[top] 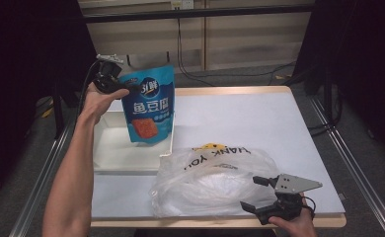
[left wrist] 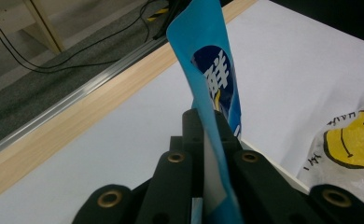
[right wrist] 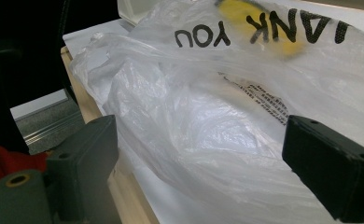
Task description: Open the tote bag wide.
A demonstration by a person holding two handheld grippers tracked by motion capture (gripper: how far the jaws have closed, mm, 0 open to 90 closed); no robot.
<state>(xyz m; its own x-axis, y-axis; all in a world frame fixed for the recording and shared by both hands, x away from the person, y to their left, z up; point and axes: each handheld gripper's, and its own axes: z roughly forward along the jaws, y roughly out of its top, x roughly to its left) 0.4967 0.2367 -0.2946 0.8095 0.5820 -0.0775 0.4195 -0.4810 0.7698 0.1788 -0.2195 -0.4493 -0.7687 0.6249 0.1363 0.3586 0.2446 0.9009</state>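
A blue snack pouch (top: 148,103) with white lettering hangs upright above the white tray (top: 109,148). My left gripper (top: 126,88) is shut on its upper left edge; in the left gripper view the pouch (left wrist: 215,88) rises edge-on from between the black jaws. A crumpled clear plastic bag (top: 212,180) printed "THANK YOU" with a yellow smiley lies at the table's front. My right gripper (top: 254,193) stands open at the bag's right front corner, its jaws spread on either side of the bag's plastic (right wrist: 203,135) without pinching it.
The white table top (top: 259,123) has a wooden edge. Cables lie on the grey floor beyond it. Dark curtains close off both sides, and metal rails run along the table's left and right.
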